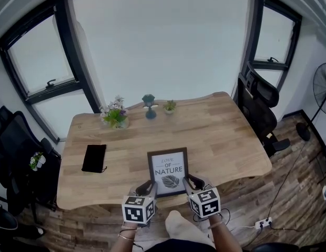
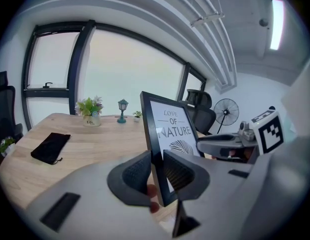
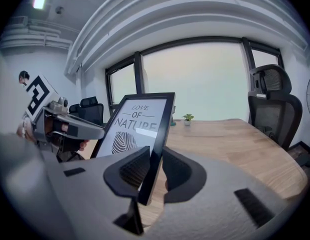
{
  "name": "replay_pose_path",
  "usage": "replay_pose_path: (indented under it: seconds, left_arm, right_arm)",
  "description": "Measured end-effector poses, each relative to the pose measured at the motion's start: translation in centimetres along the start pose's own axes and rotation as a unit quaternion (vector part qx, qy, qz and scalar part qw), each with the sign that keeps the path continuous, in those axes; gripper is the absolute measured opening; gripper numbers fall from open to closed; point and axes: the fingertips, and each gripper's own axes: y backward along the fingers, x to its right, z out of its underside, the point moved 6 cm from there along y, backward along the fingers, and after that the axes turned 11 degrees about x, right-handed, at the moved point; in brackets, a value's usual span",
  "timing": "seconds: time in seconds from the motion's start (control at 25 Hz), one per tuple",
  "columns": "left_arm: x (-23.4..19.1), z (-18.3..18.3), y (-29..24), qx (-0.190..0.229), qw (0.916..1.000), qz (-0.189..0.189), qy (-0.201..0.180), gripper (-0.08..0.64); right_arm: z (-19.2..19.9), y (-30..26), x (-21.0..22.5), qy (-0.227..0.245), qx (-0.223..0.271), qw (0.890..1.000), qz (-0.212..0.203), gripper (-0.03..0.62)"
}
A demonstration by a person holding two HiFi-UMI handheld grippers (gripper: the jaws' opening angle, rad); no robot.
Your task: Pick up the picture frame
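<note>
**Two-sided hold on the picture frame [image 1: 167,172] above the near edge of the wooden table [image 1: 226,135].** The left gripper [image 1: 148,187] takes the frame's left side and the right gripper [image 1: 192,182] its right side, both low on the border; each gripper's jaws stand narrow, with the pads pressed on the front and back of the black moulding. The opposed holds probably keep the thin panel from swinging or twisting, and they leave the print uncovered. The frame leans with its top toward the table's far side and appears clear of the tabletop, so the pick-up seems largely accomplished. The frame has a slim black rectangular border in portrait format; its pale print reads "LOVE OF NATURE" above a dark leaf motif; it looks rigid and light.
</note>
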Motion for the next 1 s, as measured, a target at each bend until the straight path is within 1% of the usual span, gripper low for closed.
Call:
replay_pose_path:
  seconds: [0.36,0.6,1.0]
  left_arm:
    - [1.5,-0.5,2.7,0.02,0.9998,0.003,-0.006,0.071]
    - [2.4,-0.6,4.5,0.032,0.9995,0.002,-0.004,0.069]
    - [4.1,-1.3,7.4,0.057,0.9983,-0.004,-0.014,0.069]
  right_arm:
    - [-0.8,2.8,-1.3,0.006,0.018,1.0,0.003,0.08]
    - [-1.5,4.6,-2.1,0.012,0.032,0.999,0.001,0.08]
    - [-2.5,7.4,-3.4,0.017,0.059,0.998,-0.002,0.08]
